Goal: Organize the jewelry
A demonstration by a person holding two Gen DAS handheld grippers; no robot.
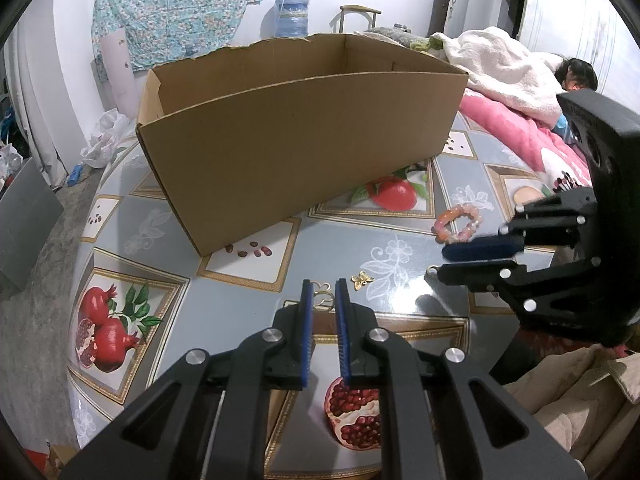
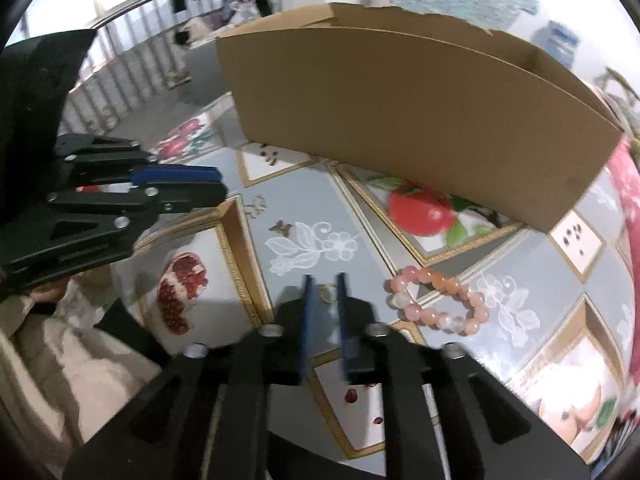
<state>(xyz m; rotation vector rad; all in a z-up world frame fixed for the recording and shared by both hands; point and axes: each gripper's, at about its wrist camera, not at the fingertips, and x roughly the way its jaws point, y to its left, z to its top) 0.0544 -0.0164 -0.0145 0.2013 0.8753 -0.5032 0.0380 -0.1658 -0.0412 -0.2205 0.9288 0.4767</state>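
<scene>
No brand, label or readable writing shows anywhere.

The box [image 1: 296,136] stands open-topped at the back of the table [image 1: 224,300], whose cloth is printed with pomegranates and fruit. In the left wrist view, the left gripper [image 1: 325,286] has its blue-padded fingers parted by a narrow gap, with a gold ring [image 1: 323,299] lying on the cloth between their tips; whether the pads touch it I cannot tell. A gold butterfly charm [image 1: 362,279] lies just beside, to the right. The bracelet [image 1: 456,225] of pink and orange beads lies farther right, near the right gripper [image 1: 440,262], which enters from that side with its fingers close together, one above the other.

The right wrist view, somewhat blurred, shows the right gripper [image 2: 322,280] with fingers slightly apart and a small pale ring-like piece [image 2: 328,293] between the tips; contact is unclear. Here the bracelet [image 2: 438,304] lies just to the right of the fingers, and the left gripper [image 2: 222,186] reaches in from the left.

Only the left view shows a person [image 1: 576,76] lying under blankets behind the table and a water jug [image 1: 292,16]. Only the right view shows a railing [image 2: 120,76].
</scene>
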